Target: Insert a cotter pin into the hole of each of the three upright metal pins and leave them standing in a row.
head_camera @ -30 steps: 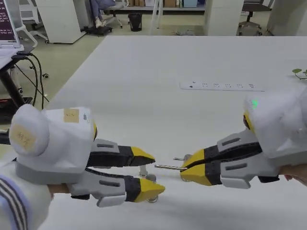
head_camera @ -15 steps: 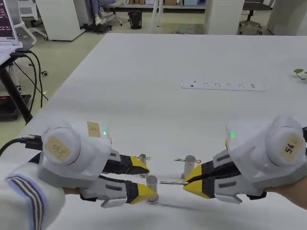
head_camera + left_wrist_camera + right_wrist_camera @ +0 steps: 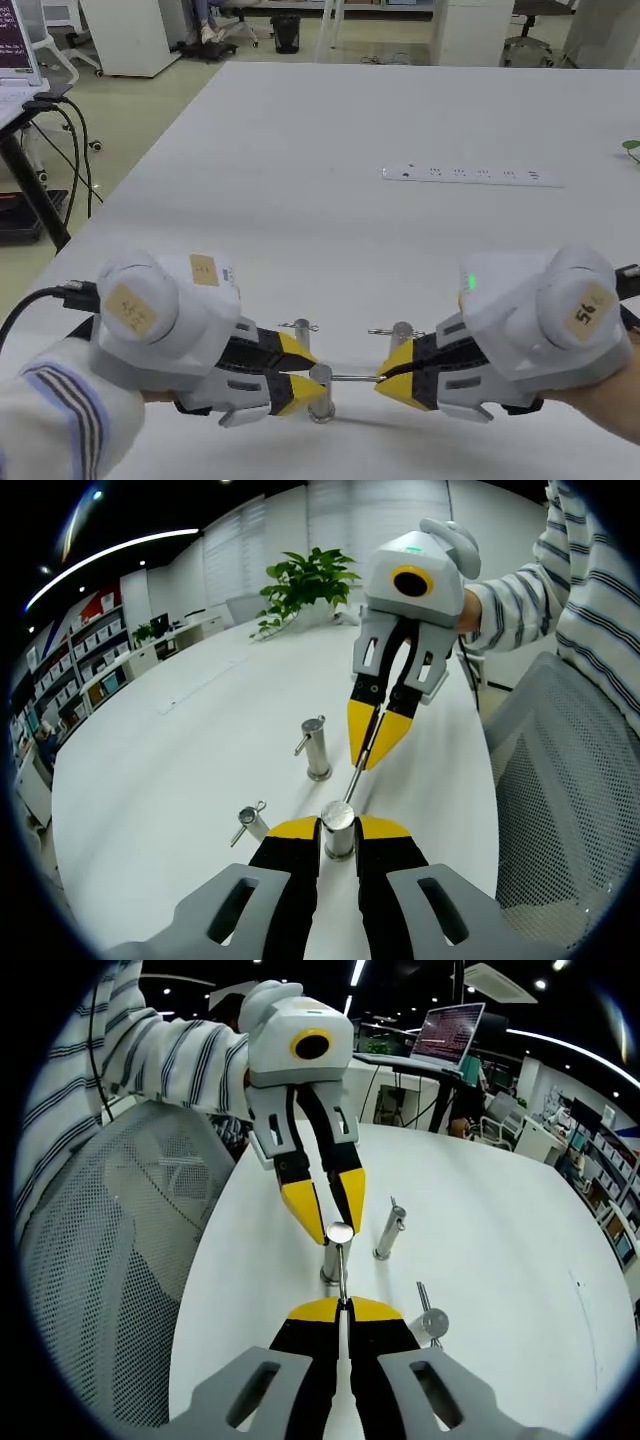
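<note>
Centrally, over the bench [image 3: 400, 130], the left gripper [image 3: 308, 372] and right gripper [image 3: 385, 378] meet tip to tip. The left jaws clamp the upright pin [image 3: 320, 385]. The right jaws pinch the cotter pin [image 3: 352, 377], its tip at the pin's head. Hazard: a skewed push would likely miss the hole and lever the pin over. Both grippers lie level and opposed.

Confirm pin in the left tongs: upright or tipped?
Upright: the silver cylindrical metal pin stands vertical, base down, between the left tongs.
</note>
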Action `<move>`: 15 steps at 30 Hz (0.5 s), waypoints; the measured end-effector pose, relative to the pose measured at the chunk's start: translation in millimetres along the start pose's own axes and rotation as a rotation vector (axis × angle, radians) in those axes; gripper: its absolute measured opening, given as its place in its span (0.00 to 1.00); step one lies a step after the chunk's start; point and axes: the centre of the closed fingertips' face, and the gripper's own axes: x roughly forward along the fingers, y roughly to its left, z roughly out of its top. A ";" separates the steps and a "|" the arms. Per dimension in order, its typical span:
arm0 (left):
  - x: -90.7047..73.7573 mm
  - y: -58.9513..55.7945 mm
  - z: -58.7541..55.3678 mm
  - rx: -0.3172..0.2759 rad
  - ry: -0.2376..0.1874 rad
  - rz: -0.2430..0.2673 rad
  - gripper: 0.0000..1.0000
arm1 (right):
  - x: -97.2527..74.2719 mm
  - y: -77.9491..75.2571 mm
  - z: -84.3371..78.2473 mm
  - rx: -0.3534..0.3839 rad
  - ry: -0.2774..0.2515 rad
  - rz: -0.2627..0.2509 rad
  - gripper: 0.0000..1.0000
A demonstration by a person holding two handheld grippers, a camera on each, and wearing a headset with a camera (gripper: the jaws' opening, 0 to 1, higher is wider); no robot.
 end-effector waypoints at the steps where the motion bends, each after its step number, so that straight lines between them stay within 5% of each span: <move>1: 0.3 -0.1 0.2 -0.001 0.000 0.001 0.10 | 1.3 0.1 0.4 0.006 -0.002 0.001 0.00; 15: 3.5 -3.7 2.1 -0.014 0.000 -0.020 0.10 | 29.4 5.2 18.9 -0.038 -0.016 0.047 0.00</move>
